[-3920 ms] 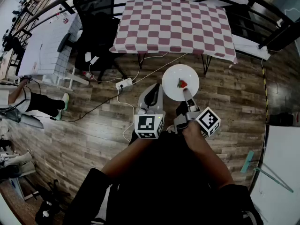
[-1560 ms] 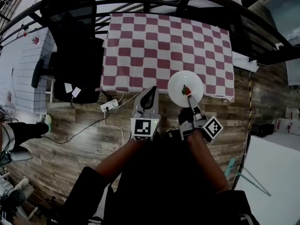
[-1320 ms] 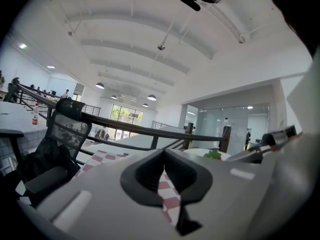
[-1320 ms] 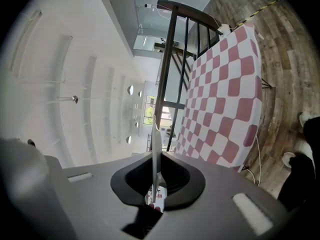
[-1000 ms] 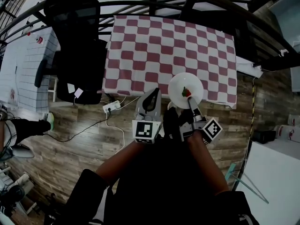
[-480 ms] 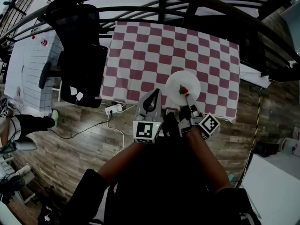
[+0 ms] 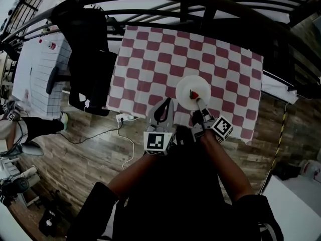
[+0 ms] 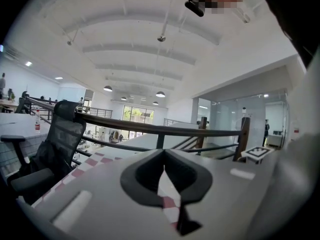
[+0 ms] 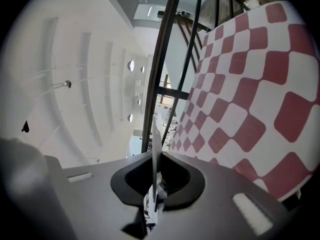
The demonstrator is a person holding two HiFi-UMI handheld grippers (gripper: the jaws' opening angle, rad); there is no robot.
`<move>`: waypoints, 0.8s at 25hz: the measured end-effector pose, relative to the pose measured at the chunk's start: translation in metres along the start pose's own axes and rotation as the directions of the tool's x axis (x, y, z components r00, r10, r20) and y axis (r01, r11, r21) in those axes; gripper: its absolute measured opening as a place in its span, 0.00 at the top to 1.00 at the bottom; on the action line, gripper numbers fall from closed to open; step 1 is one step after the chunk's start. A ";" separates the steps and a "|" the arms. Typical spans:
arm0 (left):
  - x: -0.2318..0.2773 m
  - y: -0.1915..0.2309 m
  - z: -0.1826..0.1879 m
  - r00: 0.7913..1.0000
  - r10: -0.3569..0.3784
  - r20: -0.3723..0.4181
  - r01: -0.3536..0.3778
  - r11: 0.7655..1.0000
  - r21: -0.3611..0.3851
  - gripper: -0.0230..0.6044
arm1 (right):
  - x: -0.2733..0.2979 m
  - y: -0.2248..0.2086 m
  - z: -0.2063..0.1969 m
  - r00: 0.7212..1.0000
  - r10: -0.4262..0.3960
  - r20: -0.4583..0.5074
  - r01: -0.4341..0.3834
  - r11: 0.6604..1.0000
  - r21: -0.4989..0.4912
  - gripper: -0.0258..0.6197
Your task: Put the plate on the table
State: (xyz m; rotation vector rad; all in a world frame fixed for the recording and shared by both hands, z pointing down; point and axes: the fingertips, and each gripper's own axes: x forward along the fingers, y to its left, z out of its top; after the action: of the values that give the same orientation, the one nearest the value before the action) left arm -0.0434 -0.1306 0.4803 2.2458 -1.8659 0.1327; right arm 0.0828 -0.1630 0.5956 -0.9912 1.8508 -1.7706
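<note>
A round white plate (image 7: 193, 92) with a small red strawberry (image 7: 193, 94) on it hangs over the near right part of the red-and-white checked table (image 7: 160, 59). My right gripper (image 7: 199, 104) is shut on the plate's near rim. In the right gripper view the plate (image 9: 153, 131) shows edge-on as a thin white line between the jaws of the right gripper (image 9: 153, 156), with the table (image 9: 250, 84) to the right. My left gripper (image 7: 162, 106) is shut and empty at the table's near edge. In its own view the left gripper (image 8: 164, 154) points along the cloth.
A black office chair (image 7: 88, 59) stands at the table's left end. A black railing (image 7: 200, 1) runs behind the table. A white power strip (image 7: 123, 118) with cables lies on the wood floor. A person's legs (image 7: 30, 127) show at far left beside a white desk (image 7: 35, 59).
The plate in my right gripper has gone from above the floor to above the checked cloth. The left gripper came forward beside it, still shut.
</note>
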 end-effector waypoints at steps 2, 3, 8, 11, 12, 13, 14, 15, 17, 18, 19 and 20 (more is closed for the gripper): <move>0.005 0.001 -0.001 1.000 0.014 -0.002 -0.014 1.000 -0.011 0.95 | 0.009 -0.008 0.004 1.000 0.001 -0.019 0.000 1.000 0.015 0.93; 0.007 0.002 0.000 1.000 0.023 -0.002 -0.023 1.000 -0.015 0.95 | 0.013 -0.013 0.005 1.000 -0.002 -0.027 0.003 1.000 0.022 0.94; 0.009 0.012 -0.010 0.996 0.083 -0.027 -0.083 0.997 0.003 0.95 | 0.025 -0.048 0.012 0.993 -0.084 -0.082 0.079 0.995 -0.068 0.93; 0.007 0.022 -0.015 0.990 0.128 -0.051 -0.129 0.992 -0.004 0.95 | 0.042 -0.057 0.014 0.995 -0.011 -0.103 0.002 0.996 -0.085 0.93; 0.006 0.024 -0.014 0.989 0.137 -0.050 -0.138 0.990 -0.003 0.95 | 0.048 -0.060 0.016 0.994 0.025 -0.105 -0.034 0.996 -0.081 0.93; 0.006 0.026 -0.013 0.989 0.142 -0.047 -0.142 0.990 -0.001 0.95 | 0.052 -0.065 0.018 0.993 0.042 -0.107 -0.051 0.996 -0.080 0.93; 0.007 0.027 -0.013 0.989 0.143 -0.044 -0.143 0.990 -0.002 0.95 | 0.055 -0.071 0.020 0.993 0.043 -0.112 -0.052 0.995 -0.081 0.93; 0.008 0.027 -0.013 0.989 0.145 -0.043 -0.145 0.989 -0.003 0.95 | 0.057 -0.077 0.020 0.992 0.036 -0.120 -0.047 0.995 -0.085 0.93; 0.012 0.028 -0.014 0.989 0.143 -0.040 -0.143 0.990 -0.006 0.95 | 0.062 -0.088 0.020 0.990 0.025 -0.137 -0.039 0.994 -0.098 0.93; 0.015 0.028 -0.014 0.989 0.140 -0.042 -0.141 0.990 -0.008 0.95 | 0.064 -0.093 0.019 0.989 0.020 -0.143 -0.035 0.994 -0.102 0.93; 0.018 0.028 -0.014 0.989 0.140 -0.047 -0.141 0.990 -0.013 0.95 | 0.066 -0.100 0.019 0.989 0.013 -0.148 -0.028 0.994 -0.101 0.93; 0.023 0.028 -0.013 0.988 0.143 -0.053 -0.145 0.989 -0.020 0.95 | 0.067 -0.107 0.020 0.988 0.004 -0.153 -0.019 0.995 -0.098 0.93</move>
State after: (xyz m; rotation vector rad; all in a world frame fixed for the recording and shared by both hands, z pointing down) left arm -0.0661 -0.1544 0.5005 2.0707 -1.9908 0.1887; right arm 0.0754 -0.2192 0.7096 -0.9000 2.0520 -1.8075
